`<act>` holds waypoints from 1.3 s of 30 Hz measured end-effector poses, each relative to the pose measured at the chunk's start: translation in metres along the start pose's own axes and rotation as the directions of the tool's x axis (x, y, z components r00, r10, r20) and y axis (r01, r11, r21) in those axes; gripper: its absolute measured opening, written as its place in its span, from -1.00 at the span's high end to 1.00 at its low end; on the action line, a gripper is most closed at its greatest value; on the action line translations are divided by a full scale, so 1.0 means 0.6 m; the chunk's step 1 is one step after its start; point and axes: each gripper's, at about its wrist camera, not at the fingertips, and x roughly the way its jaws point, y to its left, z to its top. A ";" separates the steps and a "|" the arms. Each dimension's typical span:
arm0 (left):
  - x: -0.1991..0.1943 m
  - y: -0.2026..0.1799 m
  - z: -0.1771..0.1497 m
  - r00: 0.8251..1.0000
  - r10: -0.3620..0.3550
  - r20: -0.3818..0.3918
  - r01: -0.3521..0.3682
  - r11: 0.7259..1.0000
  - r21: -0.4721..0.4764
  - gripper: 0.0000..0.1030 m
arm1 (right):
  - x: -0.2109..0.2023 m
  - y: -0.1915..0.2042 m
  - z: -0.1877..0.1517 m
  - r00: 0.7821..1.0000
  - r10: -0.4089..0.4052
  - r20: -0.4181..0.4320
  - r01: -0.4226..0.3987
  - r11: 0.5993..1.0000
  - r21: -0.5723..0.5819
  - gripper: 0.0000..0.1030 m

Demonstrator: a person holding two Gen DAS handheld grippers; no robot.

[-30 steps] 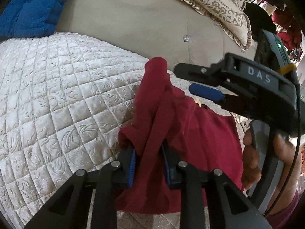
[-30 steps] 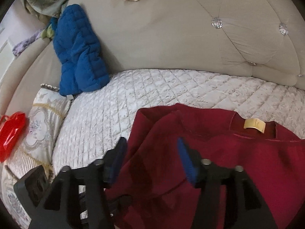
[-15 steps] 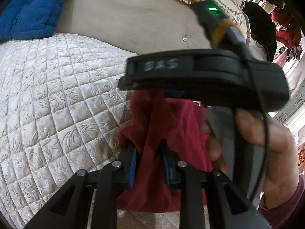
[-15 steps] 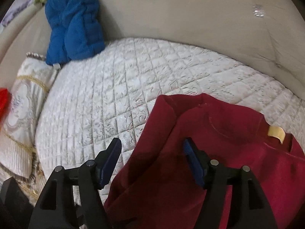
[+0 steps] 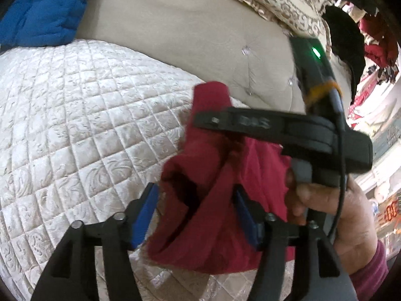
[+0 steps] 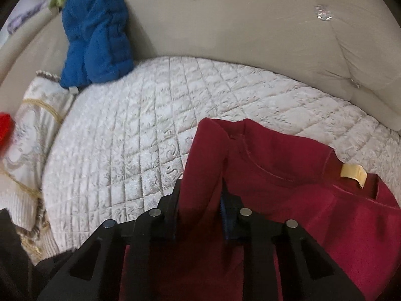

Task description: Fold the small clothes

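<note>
While the red garment (image 6: 288, 200) lies on the quilted bed cover (image 6: 140, 150), our right gripper (image 6: 200, 208) pinches its sleeve; our left gripper (image 5: 195, 215) is spread around bunched cloth. "DAS" marks the right gripper's body.

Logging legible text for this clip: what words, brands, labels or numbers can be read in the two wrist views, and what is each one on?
"DAS": blurred raised letters on the right gripper, seen from the left wrist view.
Tan neck tag on the red shirt: no readable print.
Red sign at the far right: too blurred to read.
Nothing else legible.
</note>
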 end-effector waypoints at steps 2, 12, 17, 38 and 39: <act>-0.001 0.001 -0.001 1.000 0.013 0.001 -0.013 1.000 0.008 -0.34 | -0.009 -0.007 -0.003 1.000 0.019 0.015 -0.019 1.000 0.010 0.96; 0.007 -0.004 -0.006 0.997 0.071 0.003 -0.072 0.996 0.047 -0.34 | -0.018 -0.014 -0.014 0.999 0.028 0.027 -0.029 0.999 0.029 0.96; 0.012 -0.007 -0.005 0.997 0.078 -0.001 -0.078 0.996 0.047 -0.34 | -0.019 -0.015 -0.015 0.999 0.024 0.025 -0.025 0.999 0.029 0.96; -0.012 -0.112 -0.022 0.999 -0.045 0.008 0.043 0.988 0.149 0.66 | -0.130 -0.054 -0.050 0.994 0.026 0.105 -0.028 0.999 0.018 1.00; -0.014 -0.127 -0.024 0.999 -0.046 0.012 0.044 0.985 0.164 0.66 | -0.143 -0.059 -0.052 0.993 0.017 0.113 -0.019 1.000 0.013 1.00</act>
